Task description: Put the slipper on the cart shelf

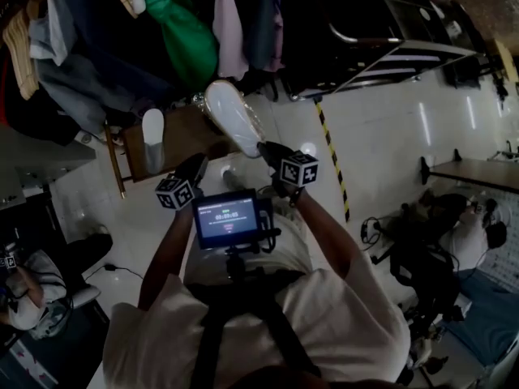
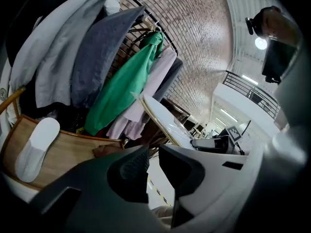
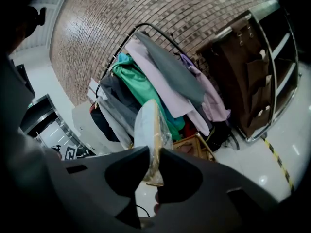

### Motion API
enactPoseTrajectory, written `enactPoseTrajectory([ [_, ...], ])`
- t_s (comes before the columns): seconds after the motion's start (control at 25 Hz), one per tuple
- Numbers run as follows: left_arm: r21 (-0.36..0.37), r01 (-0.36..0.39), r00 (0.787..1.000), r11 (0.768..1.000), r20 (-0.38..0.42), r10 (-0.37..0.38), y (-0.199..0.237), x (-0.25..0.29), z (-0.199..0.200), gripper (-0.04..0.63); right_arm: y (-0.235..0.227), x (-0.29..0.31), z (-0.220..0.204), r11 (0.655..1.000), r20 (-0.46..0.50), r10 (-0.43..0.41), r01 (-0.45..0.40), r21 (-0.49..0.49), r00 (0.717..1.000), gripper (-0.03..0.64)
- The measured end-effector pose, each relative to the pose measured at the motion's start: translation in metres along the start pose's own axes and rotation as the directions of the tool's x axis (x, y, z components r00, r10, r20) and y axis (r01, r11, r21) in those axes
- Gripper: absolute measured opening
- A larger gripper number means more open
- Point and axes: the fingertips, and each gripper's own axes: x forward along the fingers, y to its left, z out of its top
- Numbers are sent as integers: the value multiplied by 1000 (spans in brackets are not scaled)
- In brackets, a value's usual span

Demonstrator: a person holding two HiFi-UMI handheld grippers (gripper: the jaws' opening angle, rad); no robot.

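A white slipper [image 1: 229, 113] wrapped in clear plastic is held up in the air, its end clamped between the jaws of my right gripper [image 1: 261, 148]. The right gripper view shows the slipper [image 3: 148, 125] edge-on, rising from the right gripper [image 3: 154, 161]. A second white slipper [image 1: 152, 134] lies on a wooden chair seat [image 1: 190, 132], also in the left gripper view [image 2: 36, 147]. My left gripper [image 1: 197, 164] hovers near the chair; its jaws [image 2: 154, 154] stand a narrow gap apart with nothing between them. A metal-framed cart with shelves [image 3: 262, 76] stands at the right.
A clothes rail with several hanging garments [image 2: 121, 81] stands behind the chair. Yellow-black tape [image 1: 332, 156] runs across the white floor. A seated person [image 1: 32, 298] is at the lower left; a desk [image 1: 478, 173] and cables sit at the right.
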Motion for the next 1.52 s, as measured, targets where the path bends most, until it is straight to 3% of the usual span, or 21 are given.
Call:
enactPoseTrajectory([
  [0.32,58,72,997,996,-6,-71,-82,50,25,60,-35,-80,40,996,101,-78,82,-34,992,77],
  [0.6,102,136,989,985,-62,-131,-137,108,10,60,-68,-143,63,994,173,-104,106,-6,979,75],
  [0.96,135,211,970,968,-151,-190,-224,176,-17,60,-118,-222,80,990,274,-107,78,117,956,74],
  [1.52,188,277,950,942,-201,-240,-327,263,-42,60,-200,-337,117,982,390,-166,116,150,906,71],
])
